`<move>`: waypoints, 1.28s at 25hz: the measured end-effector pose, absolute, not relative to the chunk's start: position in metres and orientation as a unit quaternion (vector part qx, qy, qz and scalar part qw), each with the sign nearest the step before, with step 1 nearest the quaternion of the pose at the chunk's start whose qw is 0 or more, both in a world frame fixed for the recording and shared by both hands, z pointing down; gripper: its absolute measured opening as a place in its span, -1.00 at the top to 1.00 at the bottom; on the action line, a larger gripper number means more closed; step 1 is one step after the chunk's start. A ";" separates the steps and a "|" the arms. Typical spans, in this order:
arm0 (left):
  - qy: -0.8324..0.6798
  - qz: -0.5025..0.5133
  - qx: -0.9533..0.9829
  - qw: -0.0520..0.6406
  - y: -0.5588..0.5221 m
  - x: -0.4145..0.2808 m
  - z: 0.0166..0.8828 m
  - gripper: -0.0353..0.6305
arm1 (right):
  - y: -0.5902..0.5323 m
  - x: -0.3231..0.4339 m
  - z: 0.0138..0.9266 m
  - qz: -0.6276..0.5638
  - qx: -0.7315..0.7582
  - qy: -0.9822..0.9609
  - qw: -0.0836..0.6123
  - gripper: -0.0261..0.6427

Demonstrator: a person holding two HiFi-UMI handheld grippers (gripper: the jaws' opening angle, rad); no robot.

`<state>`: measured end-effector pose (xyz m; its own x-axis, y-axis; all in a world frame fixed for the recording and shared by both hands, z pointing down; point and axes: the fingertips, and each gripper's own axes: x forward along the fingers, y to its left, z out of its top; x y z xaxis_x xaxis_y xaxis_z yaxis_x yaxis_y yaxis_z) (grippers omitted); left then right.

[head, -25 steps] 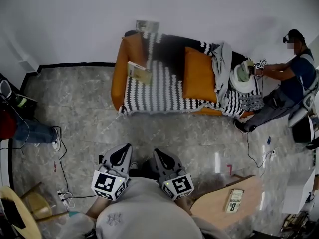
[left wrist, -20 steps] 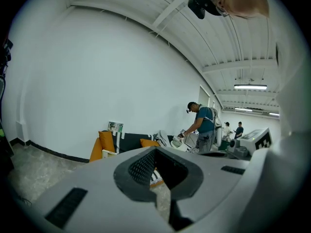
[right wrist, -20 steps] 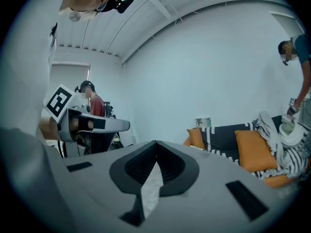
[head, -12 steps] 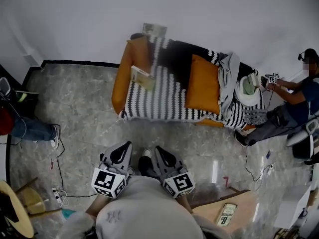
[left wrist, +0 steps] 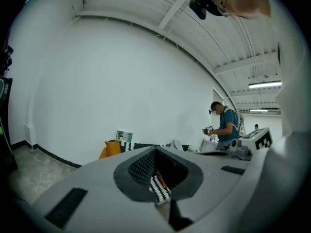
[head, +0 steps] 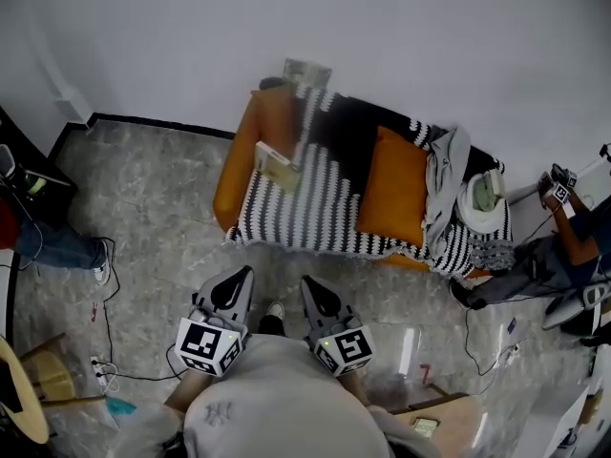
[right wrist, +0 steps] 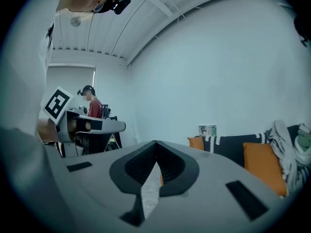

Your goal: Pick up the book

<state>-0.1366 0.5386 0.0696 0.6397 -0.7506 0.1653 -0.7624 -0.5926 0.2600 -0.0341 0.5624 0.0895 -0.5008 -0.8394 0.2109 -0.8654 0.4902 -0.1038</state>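
An open book (head: 274, 163) lies on the black-and-white crochet blanket of the orange sofa (head: 232, 165), near its left end. A second book (head: 307, 72) stands on top of the sofa back; it also shows as the book on the sofa back (left wrist: 124, 136) and the same book (right wrist: 207, 130) in the two gripper views. My left gripper (head: 244, 273) and right gripper (head: 307, 281) are side by side over the floor, well short of the sofa, pointing at it. The left gripper (left wrist: 155, 150) is shut and empty. The right gripper (right wrist: 156, 142) is likewise shut with nothing in it.
An orange cushion (head: 391, 198) and grey clothing (head: 444, 184) lie on the sofa's right half. A person (head: 573, 218) is at the right edge and another person's legs (head: 57, 246) at the left. Cables (head: 110, 351) trail on the floor. A wooden table (head: 434, 423) is at lower right.
Both grippers have moved toward the sofa, which now sits lower and nearer in the head view. The person on the right has slid toward the frame's right edge.
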 end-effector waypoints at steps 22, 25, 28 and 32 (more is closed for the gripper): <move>-0.445 0.020 0.883 0.148 0.494 -0.097 0.072 0.87 | 0.526 0.011 0.100 0.120 0.483 -0.865 0.060 0.87; -0.450 0.023 0.879 0.156 0.490 -0.099 0.078 0.87 | 0.523 0.012 0.105 0.124 0.480 -0.866 0.064 0.87; -0.447 0.027 0.879 0.163 0.482 -0.099 0.083 0.87 | 0.515 0.011 0.107 0.128 0.481 -0.865 0.067 0.87; -0.440 0.029 0.882 0.168 0.459 -0.096 0.086 0.87 | 0.498 0.014 0.111 0.133 0.491 -0.858 0.074 0.87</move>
